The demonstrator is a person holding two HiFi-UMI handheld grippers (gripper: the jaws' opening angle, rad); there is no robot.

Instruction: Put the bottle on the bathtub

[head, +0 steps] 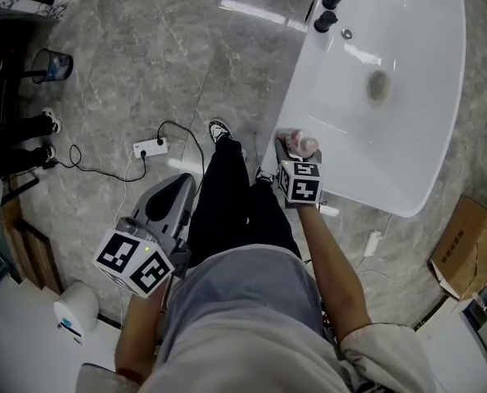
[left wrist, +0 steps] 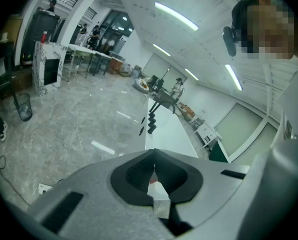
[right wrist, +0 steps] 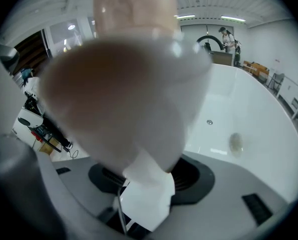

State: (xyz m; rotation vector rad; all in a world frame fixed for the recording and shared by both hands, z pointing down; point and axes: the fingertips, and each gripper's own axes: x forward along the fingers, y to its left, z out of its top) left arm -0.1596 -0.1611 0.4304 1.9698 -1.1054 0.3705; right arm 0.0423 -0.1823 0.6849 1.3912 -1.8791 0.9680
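A pinkish bottle (head: 299, 145) with a pale cap is held in my right gripper (head: 294, 155), which is shut on it at the near rim of the white bathtub (head: 423, 97). In the right gripper view the bottle (right wrist: 133, 79) fills most of the picture, its base close to the lens, with the tub (right wrist: 269, 134) behind it. My left gripper (head: 168, 203) hangs low at the person's left side over the floor. Its jaws are shut with nothing between them, as the left gripper view (left wrist: 153, 170) shows.
Black taps (head: 329, 6) stand on the tub's far rim, and a drain (head: 378, 84) marks its bottom. A power strip (head: 150, 147) with cable lies on the grey marble floor. A bin (head: 53, 65) stands at left, a cardboard box (head: 460, 248) at right.
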